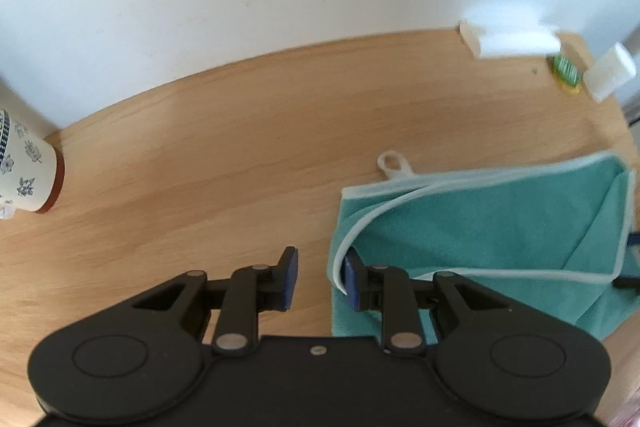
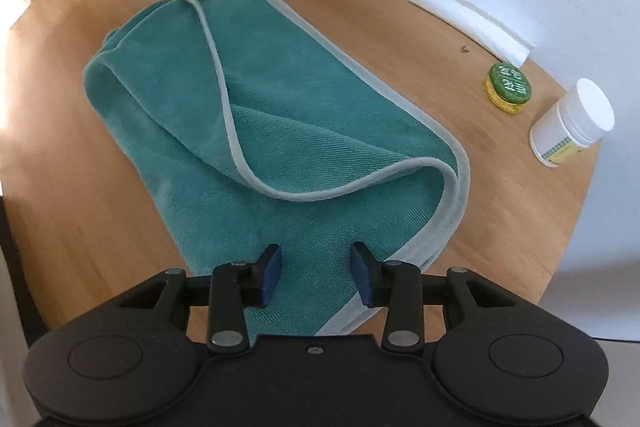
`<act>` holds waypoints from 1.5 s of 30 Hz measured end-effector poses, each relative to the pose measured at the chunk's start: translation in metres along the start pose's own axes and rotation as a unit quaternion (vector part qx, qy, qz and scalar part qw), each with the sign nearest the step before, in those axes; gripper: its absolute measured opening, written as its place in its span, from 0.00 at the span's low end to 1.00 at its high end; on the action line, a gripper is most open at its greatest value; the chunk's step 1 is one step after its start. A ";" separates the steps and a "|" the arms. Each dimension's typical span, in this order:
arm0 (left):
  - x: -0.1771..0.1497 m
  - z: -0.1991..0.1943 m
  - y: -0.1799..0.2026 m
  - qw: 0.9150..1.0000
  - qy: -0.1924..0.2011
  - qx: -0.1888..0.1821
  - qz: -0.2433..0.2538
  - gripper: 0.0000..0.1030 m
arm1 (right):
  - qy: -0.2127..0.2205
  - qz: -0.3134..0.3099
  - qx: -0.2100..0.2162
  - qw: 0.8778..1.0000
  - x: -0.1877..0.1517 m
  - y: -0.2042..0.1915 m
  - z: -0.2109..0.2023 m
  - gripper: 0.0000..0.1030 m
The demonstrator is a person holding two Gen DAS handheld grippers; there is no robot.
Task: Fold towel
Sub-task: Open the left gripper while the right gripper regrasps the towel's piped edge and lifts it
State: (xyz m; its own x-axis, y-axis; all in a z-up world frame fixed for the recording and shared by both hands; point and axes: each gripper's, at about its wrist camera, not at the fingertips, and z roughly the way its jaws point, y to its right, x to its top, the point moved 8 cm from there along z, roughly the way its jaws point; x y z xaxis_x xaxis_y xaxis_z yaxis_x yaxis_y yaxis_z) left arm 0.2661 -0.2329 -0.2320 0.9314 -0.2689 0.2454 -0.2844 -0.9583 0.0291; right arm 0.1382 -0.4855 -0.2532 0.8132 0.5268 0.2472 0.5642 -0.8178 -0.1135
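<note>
right wrist view: right gripper [image 2: 316, 277] jaws parted above teal towel [image 2: 288, 131], left gripper [image 1: 320, 277] likewise released.

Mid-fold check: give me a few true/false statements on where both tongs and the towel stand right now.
1. The right tongs are clamped on the towel. False: their jaws stand open above its near end.
2. The left tongs are open, one pad at the towel's white-trimmed edge. True.
3. The towel lies flat in a single layer. False: one layer is doubled loosely over another.
4. A green-lidded tin sits on the table beside a white bottle. True.
5. The towel is red. False: it is teal.
</note>
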 end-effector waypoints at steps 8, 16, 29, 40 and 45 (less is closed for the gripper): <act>0.019 -0.022 -0.020 0.999 0.049 -0.012 -0.008 0.53 | 0.033 -0.107 -0.041 0.993 0.018 -0.009 -0.024 0.42; 0.014 -0.008 0.008 0.997 0.019 -0.035 0.070 0.74 | 0.053 -0.203 -0.045 0.977 0.047 -0.028 -0.025 0.46; 0.022 -0.007 -0.019 0.997 0.054 -0.061 -0.016 0.81 | 0.028 -0.230 0.002 0.973 0.060 -0.046 -0.002 0.08; 0.020 -0.072 0.001 0.965 0.217 -0.046 0.141 0.84 | 0.066 -0.191 -0.045 0.978 0.087 -0.024 -0.013 0.07; 0.000 -0.072 0.044 0.931 0.204 -0.032 0.301 0.84 | 0.062 -0.187 -0.070 0.978 0.090 -0.017 -0.007 0.07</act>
State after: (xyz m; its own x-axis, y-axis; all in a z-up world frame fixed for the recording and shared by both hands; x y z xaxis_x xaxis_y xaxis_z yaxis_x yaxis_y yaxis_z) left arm 0.2372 -0.2682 -0.1605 0.4390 -0.6832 0.5835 -0.7513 -0.6353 -0.1787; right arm 0.2008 -0.4262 -0.2222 0.5248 0.7703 0.3623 0.7872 -0.6011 0.1378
